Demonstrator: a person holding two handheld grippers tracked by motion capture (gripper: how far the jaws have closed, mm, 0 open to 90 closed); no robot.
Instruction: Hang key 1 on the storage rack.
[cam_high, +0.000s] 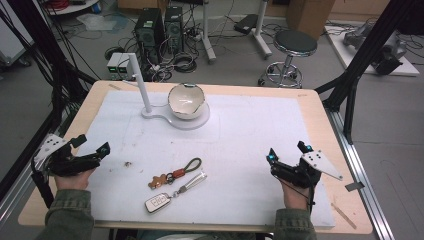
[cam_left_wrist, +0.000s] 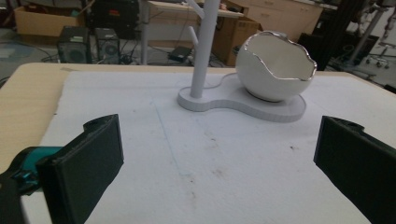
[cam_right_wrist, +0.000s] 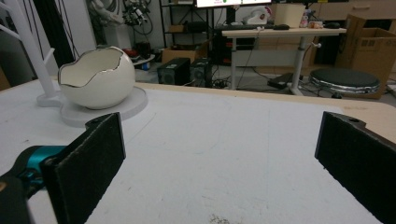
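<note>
A bunch of keys (cam_high: 172, 186) lies on the white mat near the front middle: a white car fob (cam_high: 157, 202), a brown charm, an olive loop and a silver strap. At the back stands a white egg-shaped bowl (cam_high: 186, 100) (cam_left_wrist: 275, 65) (cam_right_wrist: 95, 77) on a white base, beside a thin post (cam_high: 139, 80) (cam_left_wrist: 201, 46). My left gripper (cam_high: 92, 145) (cam_left_wrist: 215, 154) hovers at the mat's left edge, open, with nothing between its jaws. My right gripper (cam_high: 287, 151) (cam_right_wrist: 219, 154) is at the right front, open and empty too. Both point toward the bowl.
The mat (cam_high: 250, 130) covers most of the wooden table (cam_high: 320, 100). A small dark crumb (cam_high: 128, 163) lies left of the keys. A wooden stick (cam_high: 344, 215) rests at the table's front right. Beyond the table are computer towers (cam_high: 157, 30), cables and a stool (cam_high: 295, 45).
</note>
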